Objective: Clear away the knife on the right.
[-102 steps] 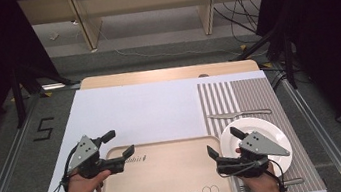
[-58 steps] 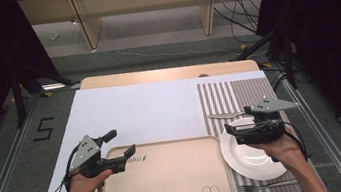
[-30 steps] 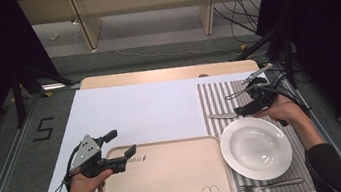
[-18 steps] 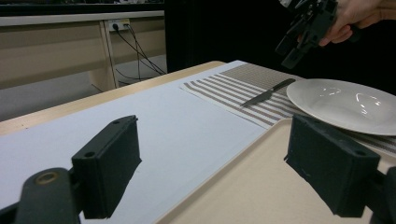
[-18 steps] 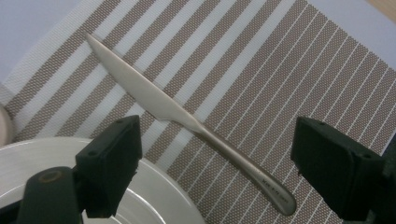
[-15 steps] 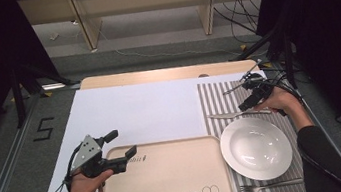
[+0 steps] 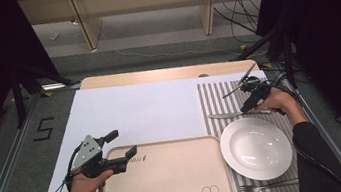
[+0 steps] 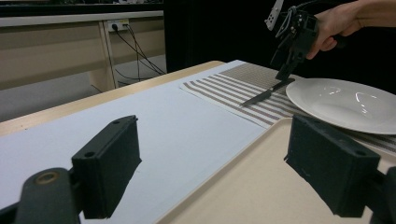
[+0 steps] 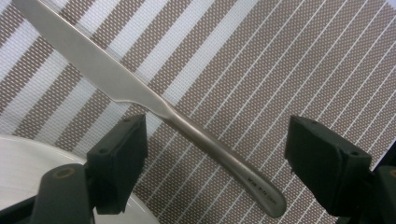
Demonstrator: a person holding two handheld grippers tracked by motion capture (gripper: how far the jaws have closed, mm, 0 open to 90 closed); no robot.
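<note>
Knife (image 9: 187, 126) on mat (image 9: 289, 70) beside plate (image 7: 255, 147) not yet gripped, right gripper (image 9: 212, 154) wide open straddling handle, grasp and lift left; left gripper (image 8: 210, 163) open, empty over tray (image 7: 170, 182)

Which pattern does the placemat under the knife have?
The placemat has brown and white stripes, clearest in the right gripper view, beneath the knife.

The wooden counter (image 7: 155, 74) carries a white sheet (image 7: 140, 113); on it, a striped mat (image 7: 215, 102) below the right claw (image 7: 254, 100), apparently a tray (image 7: 170, 177) beside the left claw (image 7: 122, 144).
</note>
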